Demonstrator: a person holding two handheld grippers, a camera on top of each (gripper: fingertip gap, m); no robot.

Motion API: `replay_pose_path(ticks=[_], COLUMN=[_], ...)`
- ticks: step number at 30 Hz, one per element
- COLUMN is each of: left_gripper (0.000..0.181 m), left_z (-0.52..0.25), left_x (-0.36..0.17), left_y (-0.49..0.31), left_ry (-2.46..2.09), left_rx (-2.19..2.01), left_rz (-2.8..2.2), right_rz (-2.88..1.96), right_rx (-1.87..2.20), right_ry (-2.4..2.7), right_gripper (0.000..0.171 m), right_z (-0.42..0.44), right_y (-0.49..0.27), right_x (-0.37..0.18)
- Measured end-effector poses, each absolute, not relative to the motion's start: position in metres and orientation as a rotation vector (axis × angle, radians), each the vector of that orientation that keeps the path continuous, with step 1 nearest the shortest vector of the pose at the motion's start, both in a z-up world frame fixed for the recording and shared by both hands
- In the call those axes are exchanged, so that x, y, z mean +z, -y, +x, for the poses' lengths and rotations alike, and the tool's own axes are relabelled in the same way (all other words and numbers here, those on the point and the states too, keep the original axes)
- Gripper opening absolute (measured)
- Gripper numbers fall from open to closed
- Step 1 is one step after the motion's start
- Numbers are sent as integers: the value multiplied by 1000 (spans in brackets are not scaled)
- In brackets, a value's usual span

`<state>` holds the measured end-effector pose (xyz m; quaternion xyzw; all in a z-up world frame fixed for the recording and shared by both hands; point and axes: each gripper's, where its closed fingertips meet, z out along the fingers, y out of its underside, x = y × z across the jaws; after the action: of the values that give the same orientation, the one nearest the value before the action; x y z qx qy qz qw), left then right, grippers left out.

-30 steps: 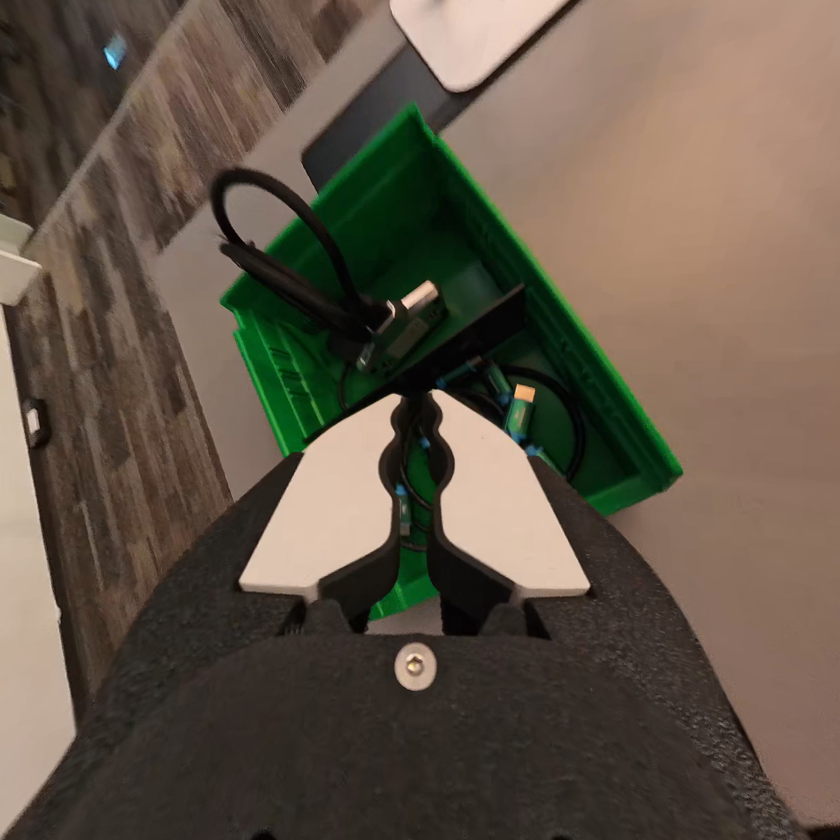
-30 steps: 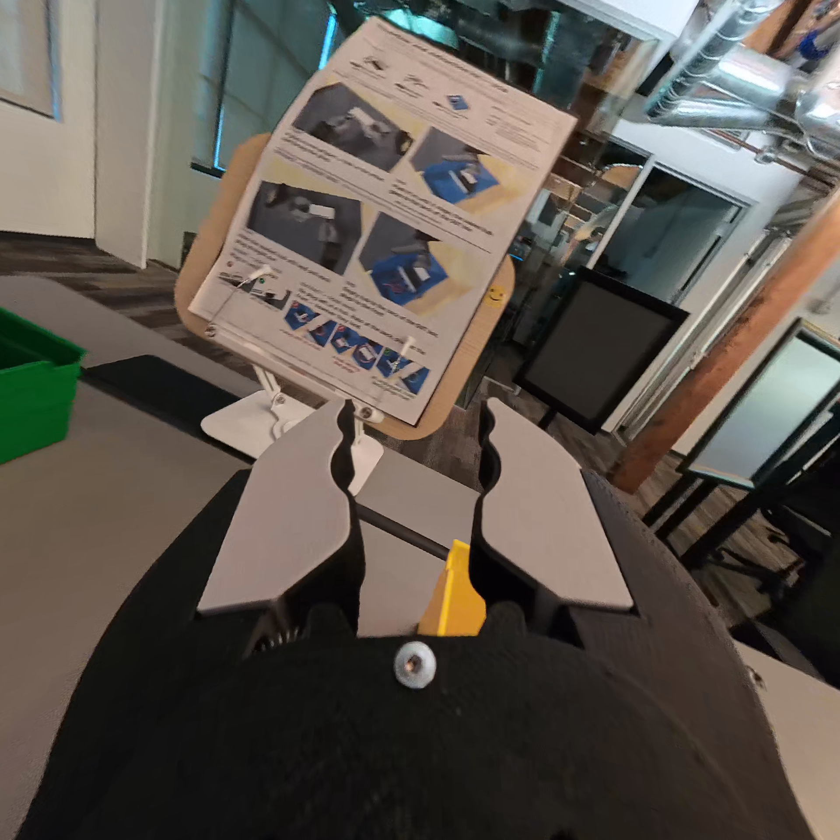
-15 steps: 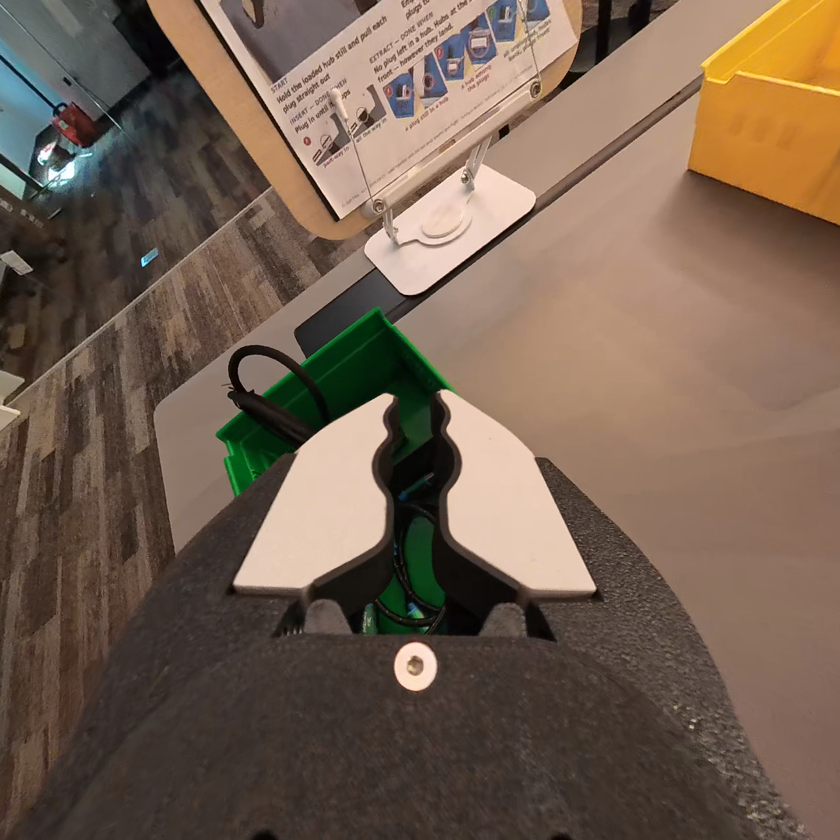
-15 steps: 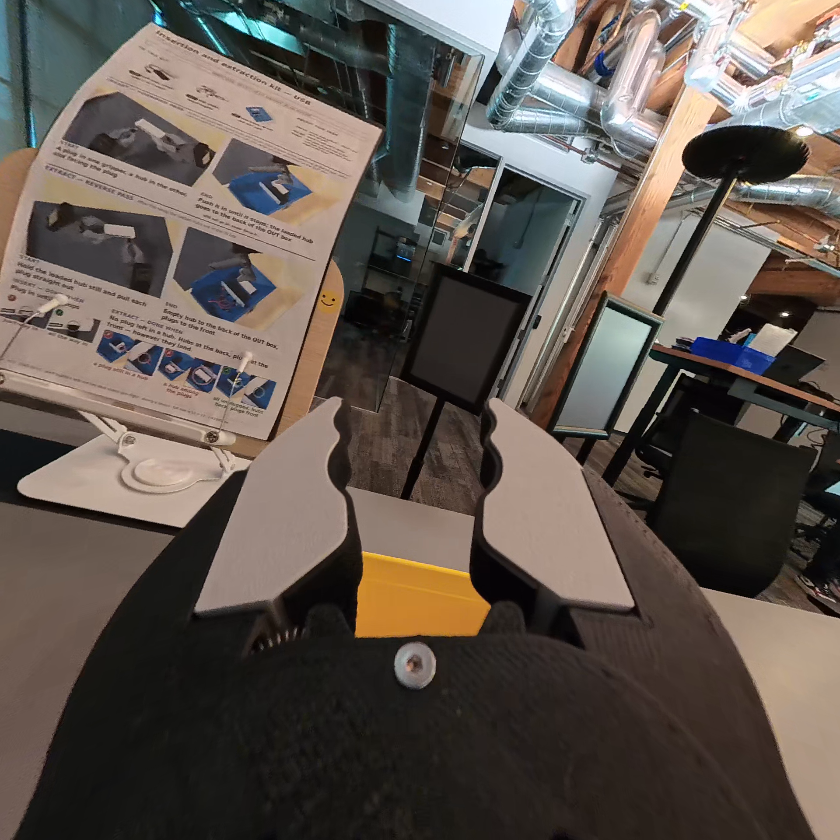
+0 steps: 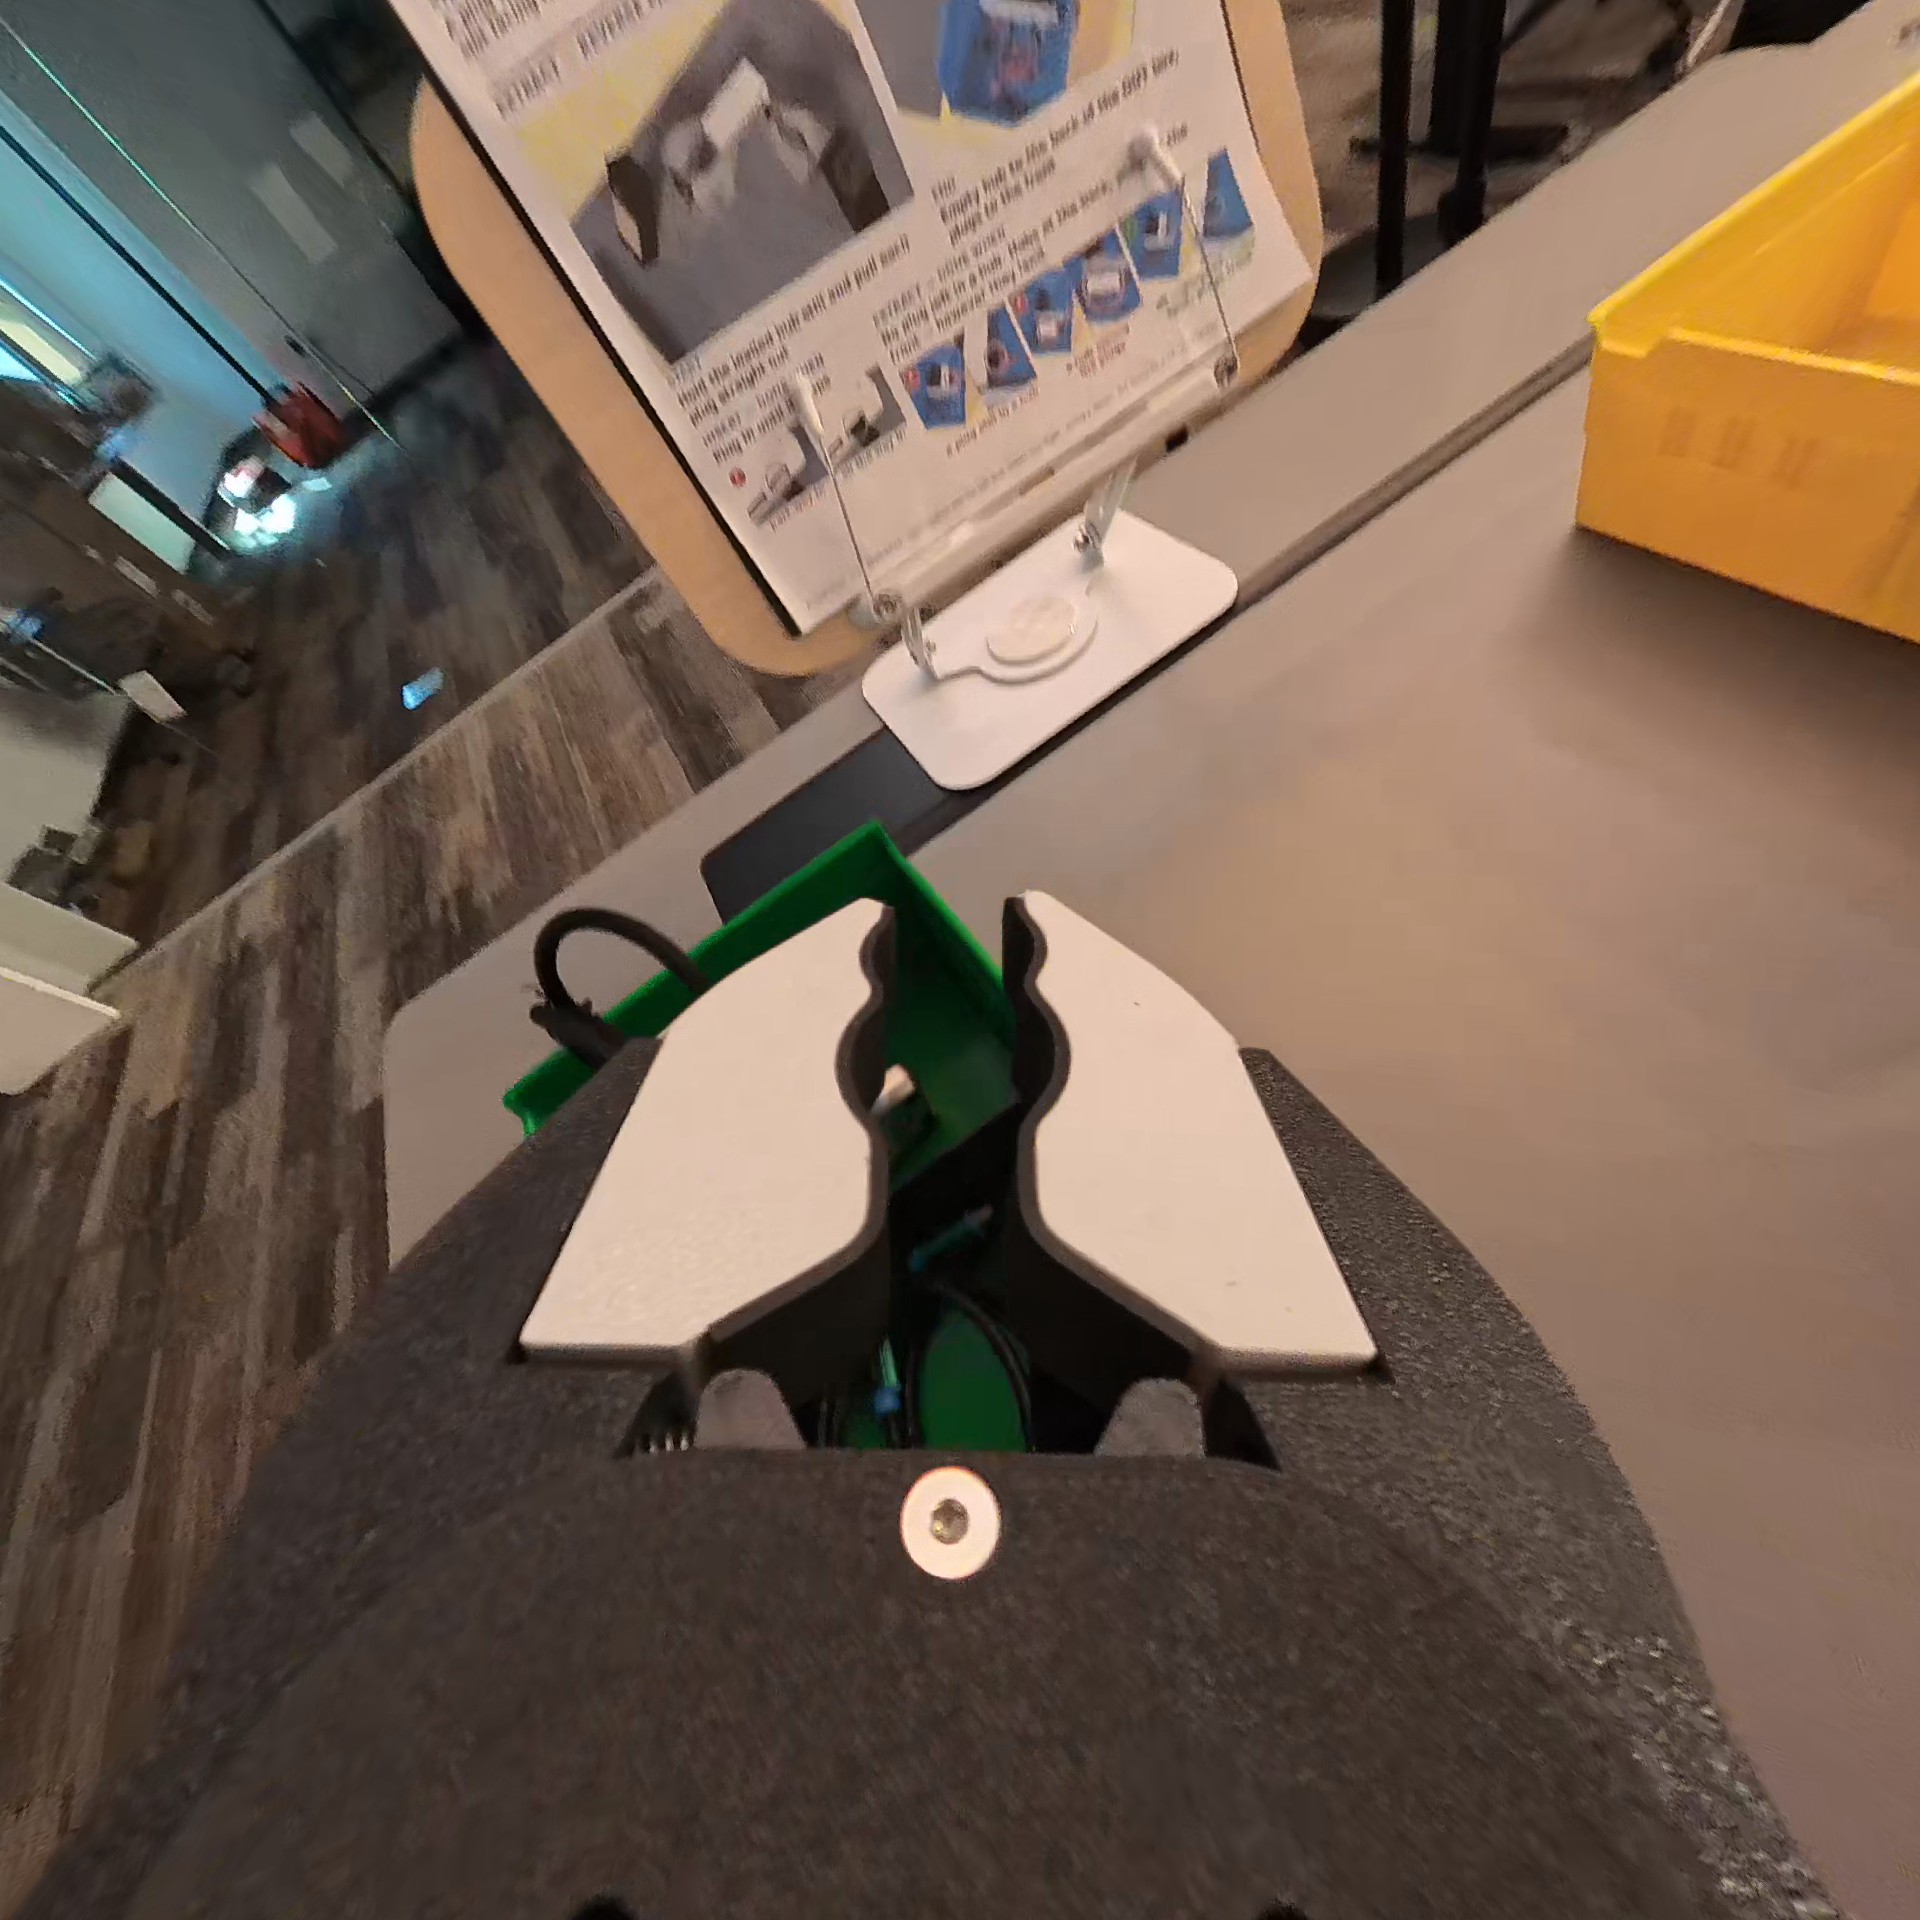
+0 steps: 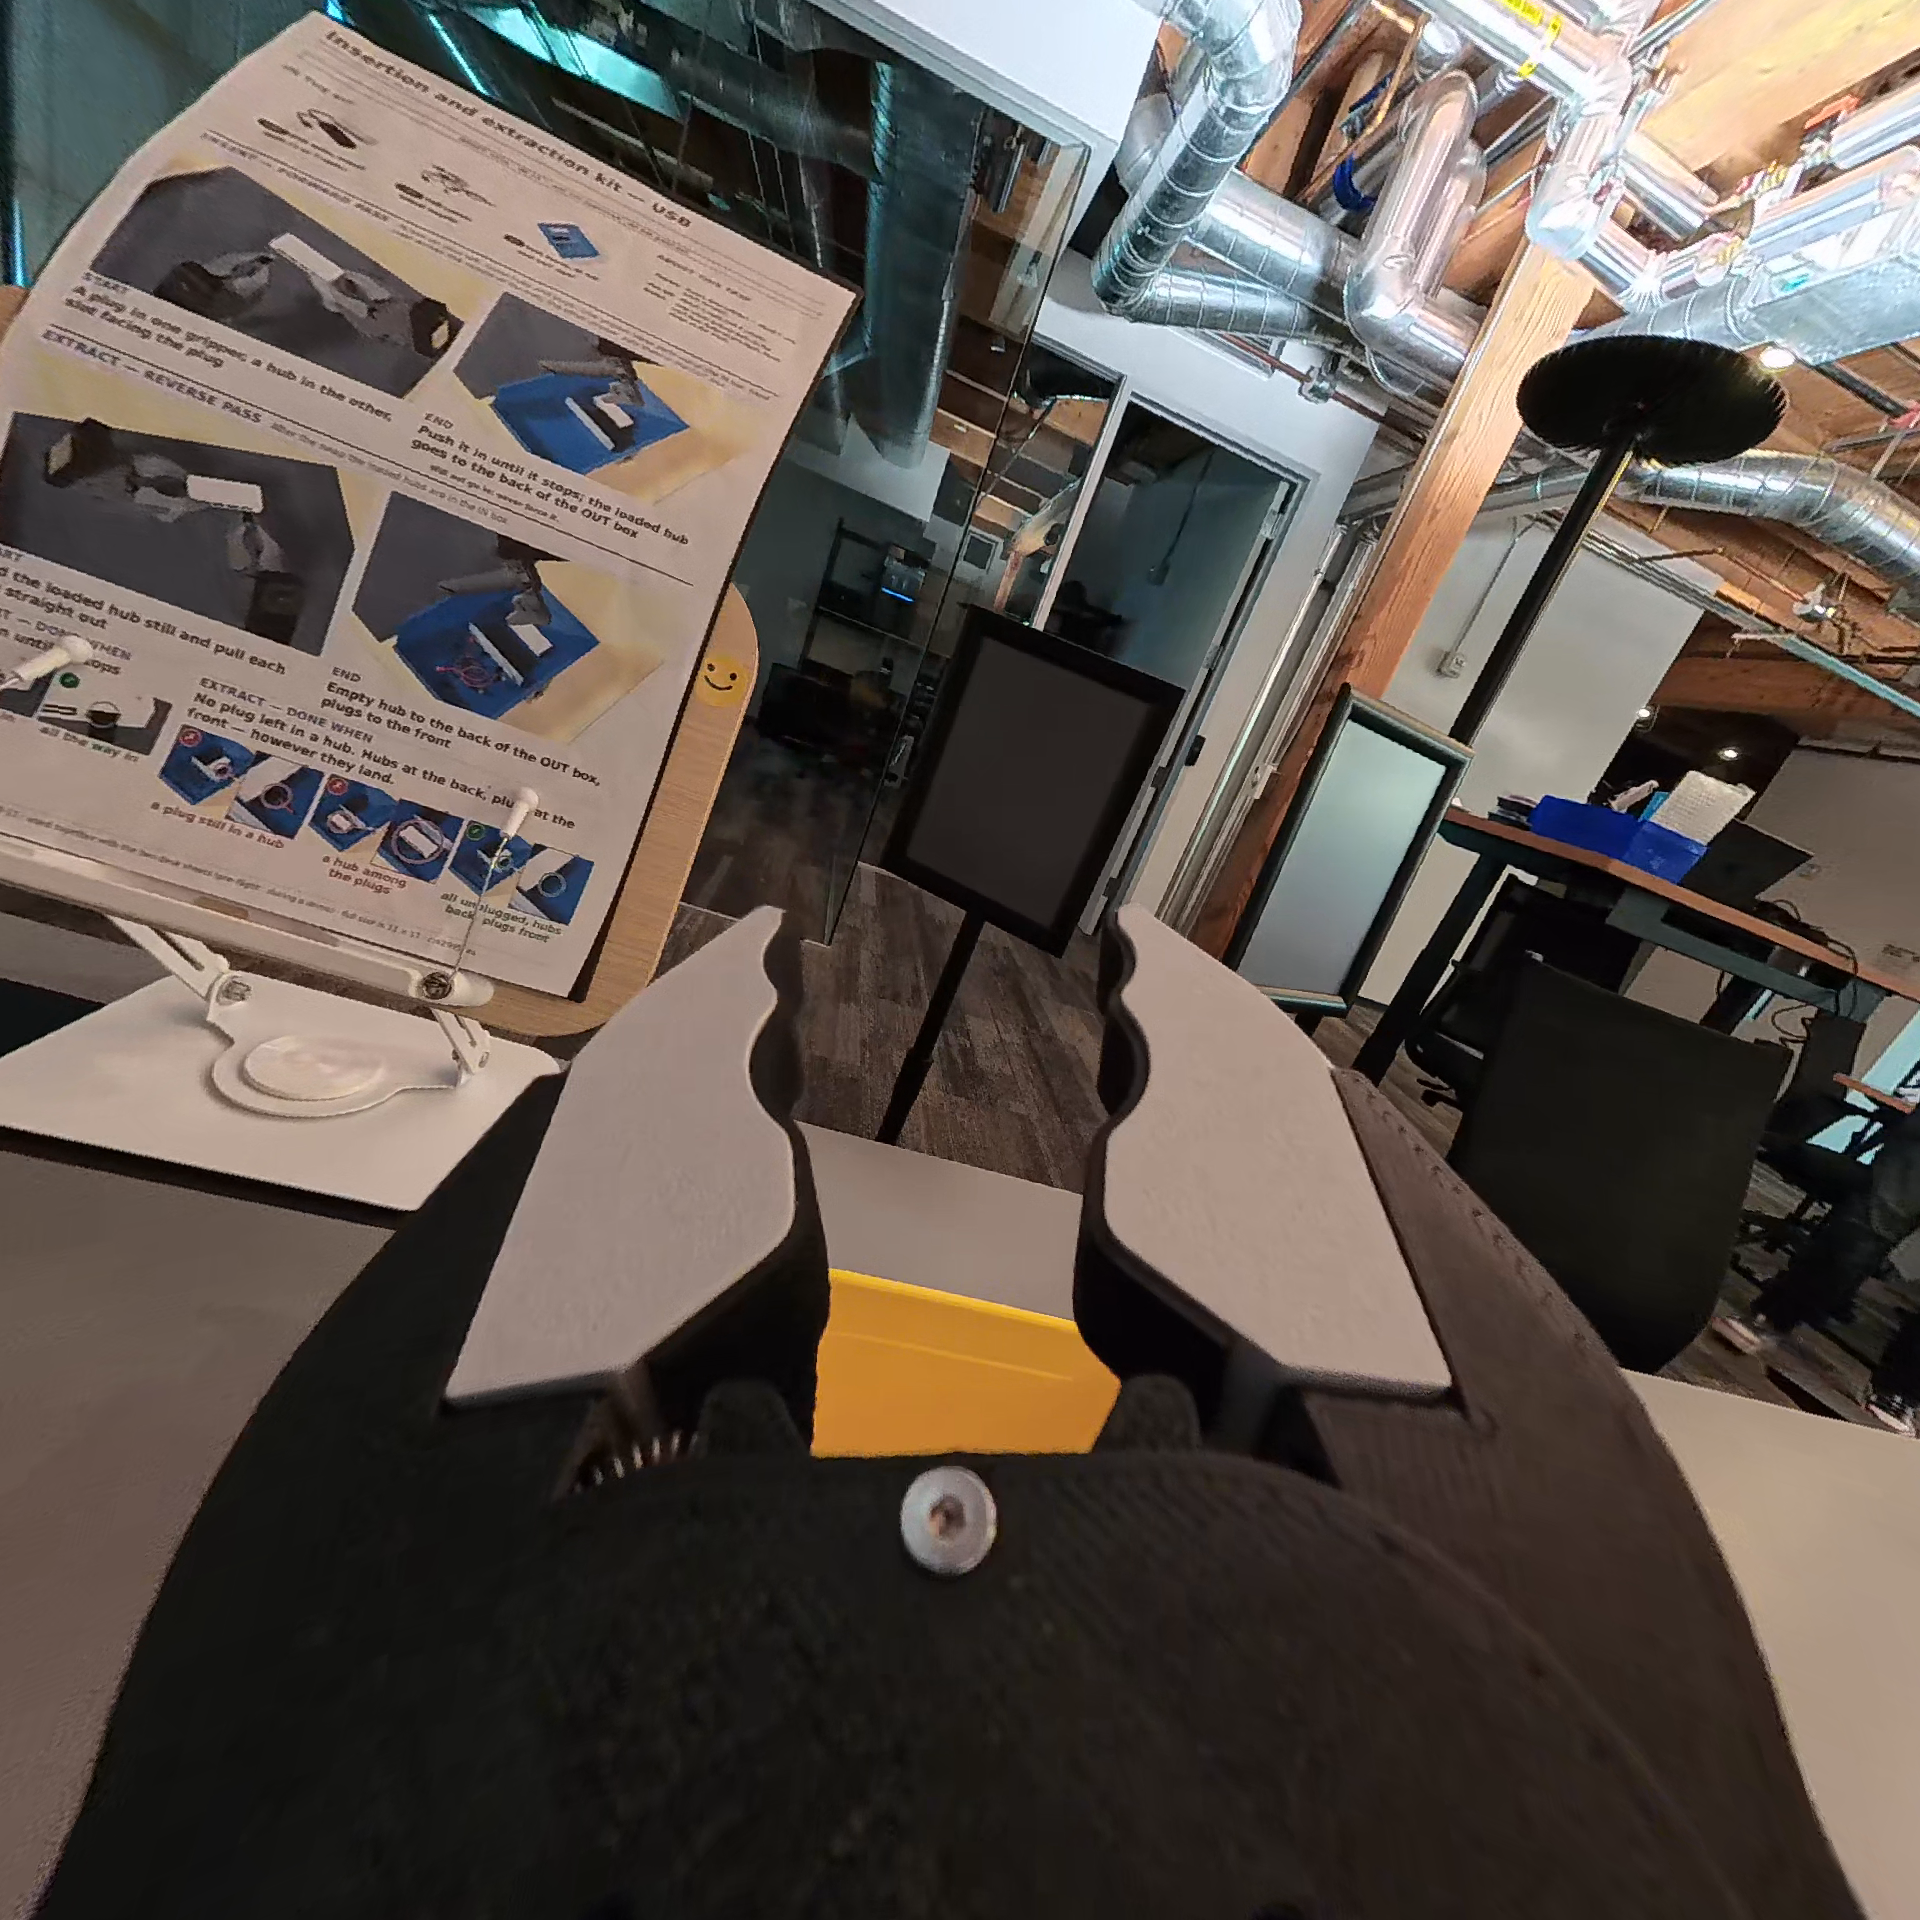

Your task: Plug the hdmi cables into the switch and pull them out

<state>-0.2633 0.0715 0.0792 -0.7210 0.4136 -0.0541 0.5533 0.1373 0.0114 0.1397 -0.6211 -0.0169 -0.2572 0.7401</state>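
Note:
A green bin point(image 5: 774, 940) sits on the grey table below my left gripper point(image 5: 945, 925), mostly hidden behind its fingers. A black cable loop point(image 5: 592, 935) sticks up over the bin's left rim. Between the fingers I see a dark shape point(image 5: 951, 1164), perhaps the switch, and thin cables with blue ends down in the bin. The left gripper is open and holds nothing. My right gripper point(image 6: 940, 935) is open and empty, held above a yellow bin point(image 6: 956, 1361) that shows between its fingers.
A printed instruction sheet on a wooden board with a white base point(image 5: 1049, 665) stands at the table's far edge; it also shows in the right wrist view point(image 6: 395, 520). The yellow bin point(image 5: 1766, 395) is at the right. Bare grey table point(image 5: 1455, 1039) lies between the bins. Office floor and furniture lie beyond. The tips of one gripper are about 40 cm away from the tips of the other.
My left gripper has tilted up from looking into the green bin, and its jaws have opened from nearly shut. My right gripper has swung right, over the yellow bin.

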Motion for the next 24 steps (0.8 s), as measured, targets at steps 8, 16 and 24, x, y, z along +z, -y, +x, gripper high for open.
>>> replay_pose_path(ticks=[8, 16, 24], left_gripper=[34, 67, 83], left_z=[-249, -265, -284], left_x=[111, 116, 108], left_y=[-85, -102, -117], left_ry=[-774, -585, -511], left_rx=[-22, 139, 184], left_rz=[-1483, -1433, -1500], right_rz=[-1376, -1437, -1445], right_rx=[-563, -275, -94], right_ry=[51, 151, 260], right_gripper=[55, 56, 60], right_z=[135, 90, 46], right_y=[-14, -28, -26], right_x=[138, 126, 127])
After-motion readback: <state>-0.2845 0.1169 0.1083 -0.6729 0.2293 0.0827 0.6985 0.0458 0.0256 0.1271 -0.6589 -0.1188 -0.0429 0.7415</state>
